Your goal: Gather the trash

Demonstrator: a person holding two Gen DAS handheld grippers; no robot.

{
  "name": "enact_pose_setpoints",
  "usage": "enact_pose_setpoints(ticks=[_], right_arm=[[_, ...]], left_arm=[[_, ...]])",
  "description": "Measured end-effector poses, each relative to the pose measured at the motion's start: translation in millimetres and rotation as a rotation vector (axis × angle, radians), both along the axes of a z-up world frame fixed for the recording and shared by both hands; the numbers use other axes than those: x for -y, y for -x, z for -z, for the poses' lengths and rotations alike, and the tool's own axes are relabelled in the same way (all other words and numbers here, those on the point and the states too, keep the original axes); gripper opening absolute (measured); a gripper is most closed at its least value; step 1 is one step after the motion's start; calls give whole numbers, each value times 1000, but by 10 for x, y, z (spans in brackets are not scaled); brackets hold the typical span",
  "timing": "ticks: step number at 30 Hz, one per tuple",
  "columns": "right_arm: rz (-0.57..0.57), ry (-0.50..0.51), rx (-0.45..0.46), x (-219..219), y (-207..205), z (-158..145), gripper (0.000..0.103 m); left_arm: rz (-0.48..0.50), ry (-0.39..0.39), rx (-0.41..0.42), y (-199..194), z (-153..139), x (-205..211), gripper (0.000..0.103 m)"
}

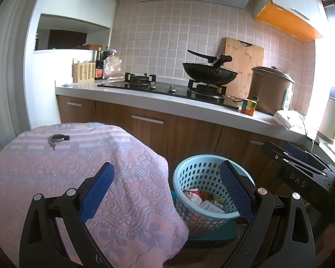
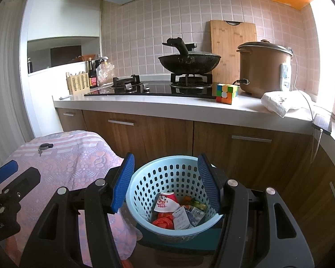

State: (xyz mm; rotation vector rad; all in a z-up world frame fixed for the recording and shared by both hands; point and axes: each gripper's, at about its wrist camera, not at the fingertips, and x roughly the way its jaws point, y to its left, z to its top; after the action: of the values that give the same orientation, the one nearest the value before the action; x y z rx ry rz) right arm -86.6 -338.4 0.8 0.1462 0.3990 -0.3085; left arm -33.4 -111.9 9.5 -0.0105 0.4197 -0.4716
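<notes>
A light blue perforated basket (image 2: 163, 178) stands on a teal stool by the cabinets; it also shows in the left wrist view (image 1: 196, 174). It holds trash: a red-and-white paper cup (image 2: 166, 202), cartons, a red wrapper. My right gripper (image 2: 167, 183) is open and empty, right above the basket. My left gripper (image 1: 167, 189) is open and empty, between the pink cloth (image 1: 78, 167) and the basket. A crumpled white tissue (image 2: 279, 103) lies on the counter at the right; it also shows in the left wrist view (image 1: 287, 118).
Keys (image 1: 58, 139) lie on the pink cloth. On the counter (image 2: 145, 102) stand a Rubik's cube (image 2: 226, 93), a brown rice cooker (image 2: 264, 67), a wok (image 2: 188, 61) on the stove, a cutting board, bottles and a utensil holder. Wooden cabinets are below.
</notes>
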Motion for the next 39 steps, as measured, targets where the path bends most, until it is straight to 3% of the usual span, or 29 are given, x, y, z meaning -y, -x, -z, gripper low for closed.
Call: enact_pose_setpoints(ticks=[39], right_arm=[[-28, 8, -7, -19, -64, -15, 55]], left_arm=[[-3, 1, 0, -2, -7, -16, 92]])
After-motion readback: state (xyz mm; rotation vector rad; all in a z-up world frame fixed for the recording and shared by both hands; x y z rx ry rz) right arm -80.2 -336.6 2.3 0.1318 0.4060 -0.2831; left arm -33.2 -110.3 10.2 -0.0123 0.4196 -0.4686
